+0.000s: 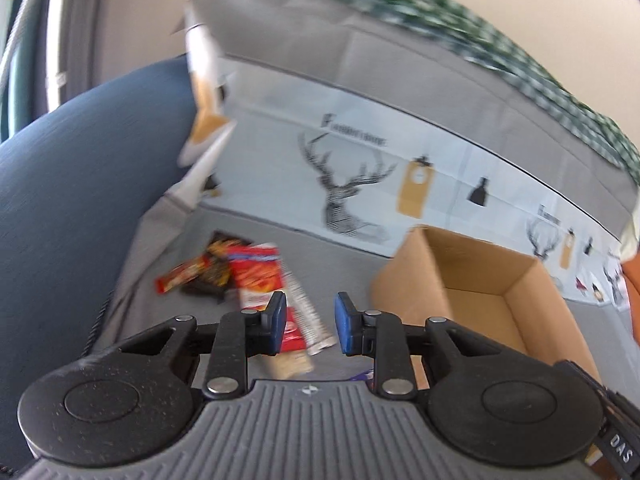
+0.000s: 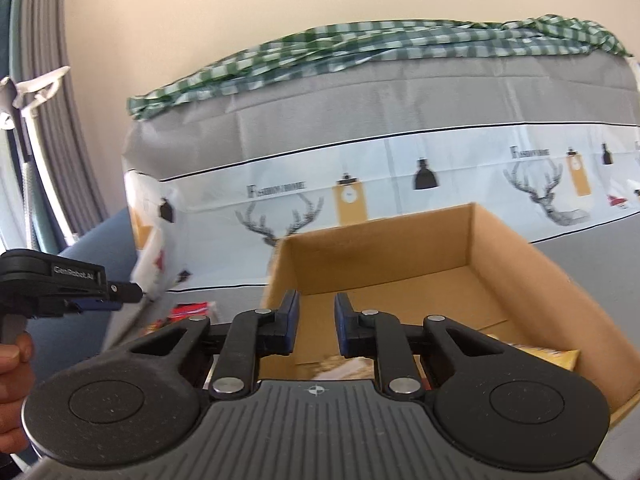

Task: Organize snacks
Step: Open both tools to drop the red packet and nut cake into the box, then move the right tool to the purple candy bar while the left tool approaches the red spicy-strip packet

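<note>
A pile of snack packets (image 1: 248, 276) lies on the grey surface: a red one, a dark one, a small red bar and a pale stick. My left gripper (image 1: 310, 320) hovers just short of the pile, open, with nothing between its blue pads. To the right stands an open cardboard box (image 1: 404, 280). In the right wrist view my right gripper (image 2: 317, 324) hangs over the near edge of the box (image 2: 380, 256), jaws drawn close together and empty. A yellow packet (image 2: 552, 356) and a pale one (image 2: 348, 364) lie inside. The left gripper (image 2: 120, 298) shows at the left edge, held by a hand (image 2: 12, 360).
Behind the box rises a grey block wrapped in deer-print cloth (image 2: 400, 176), with a green checked cloth (image 2: 360, 48) on top. A blue cushion (image 1: 80, 184) bulges at the left of the pile. Something orange (image 1: 632, 284) shows at the far right.
</note>
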Available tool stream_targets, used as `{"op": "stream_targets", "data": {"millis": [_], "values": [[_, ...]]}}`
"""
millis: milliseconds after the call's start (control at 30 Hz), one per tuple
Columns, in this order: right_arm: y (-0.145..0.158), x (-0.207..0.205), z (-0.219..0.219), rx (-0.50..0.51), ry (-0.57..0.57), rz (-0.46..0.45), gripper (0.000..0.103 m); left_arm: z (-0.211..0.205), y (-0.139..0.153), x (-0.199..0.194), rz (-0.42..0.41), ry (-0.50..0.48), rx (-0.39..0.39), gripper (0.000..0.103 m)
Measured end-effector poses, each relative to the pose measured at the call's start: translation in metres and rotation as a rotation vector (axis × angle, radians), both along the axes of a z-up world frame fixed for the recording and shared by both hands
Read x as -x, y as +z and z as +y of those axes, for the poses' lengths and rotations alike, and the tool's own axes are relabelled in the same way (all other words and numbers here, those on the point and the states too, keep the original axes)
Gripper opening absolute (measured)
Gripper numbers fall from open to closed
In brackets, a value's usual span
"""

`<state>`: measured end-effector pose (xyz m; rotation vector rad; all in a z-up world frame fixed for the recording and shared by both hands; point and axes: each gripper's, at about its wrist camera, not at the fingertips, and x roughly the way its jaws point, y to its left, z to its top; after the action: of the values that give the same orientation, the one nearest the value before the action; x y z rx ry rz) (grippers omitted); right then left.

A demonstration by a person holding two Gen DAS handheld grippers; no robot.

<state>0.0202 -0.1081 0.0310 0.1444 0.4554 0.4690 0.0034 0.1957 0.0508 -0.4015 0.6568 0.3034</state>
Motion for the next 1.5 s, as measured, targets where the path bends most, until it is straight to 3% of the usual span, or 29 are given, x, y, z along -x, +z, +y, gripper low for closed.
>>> {"op": "stream_targets", "data": {"millis": [333,433,500,567,600,667,800,1033,1333,1400,1467,1500], "values": [[-0.012,0.023,0.079,-0.014,0.234,0.063,0.021,0.041,-0.019,0.014,0.073,0.069,0.076,0.029],[-0.021,0.024,0.1,0.001,0.253,0.103,0.022,0.041,-0.029,0.01,0.082,0.066,0.048,0.03],[-0.031,0.022,0.111,0.008,0.254,0.143,0.03,0.043,-0.04,0.004,0.127,0.068,0.032,0.03],[-0.04,0.019,0.12,0.024,0.236,0.181,0.052,0.05,-0.044,0.001,0.127,0.075,0.06,0.03],[-0.045,0.018,0.123,0.032,0.225,0.197,0.055,0.052,-0.043,0.0,0.117,0.076,0.055,0.03],[-0.054,0.015,0.129,0.041,0.198,0.23,0.057,0.053,-0.044,-0.002,0.12,0.073,0.024,0.031],[-0.07,0.002,0.136,0.009,0.139,0.311,0.062,0.057,-0.046,-0.006,0.119,0.066,0.038,0.032],[-0.096,-0.022,0.147,-0.082,-0.055,0.439,0.065,0.064,-0.048,-0.009,0.124,0.073,0.03,0.034],[-0.12,-0.042,0.153,-0.099,-0.24,0.547,0.065,0.068,-0.055,-0.019,0.142,0.067,0.018,0.034],[-0.124,-0.043,0.155,-0.084,-0.254,0.557,0.058,0.067,-0.056,-0.022,0.143,0.063,0.015,0.034],[-0.125,-0.041,0.157,-0.071,-0.246,0.531,0.036,0.065,-0.058,-0.025,0.147,0.058,0.009,0.034],[-0.124,-0.041,0.158,-0.073,-0.227,0.522,0.032,0.065,-0.059,-0.027,0.151,0.058,0.008,0.034]]}}
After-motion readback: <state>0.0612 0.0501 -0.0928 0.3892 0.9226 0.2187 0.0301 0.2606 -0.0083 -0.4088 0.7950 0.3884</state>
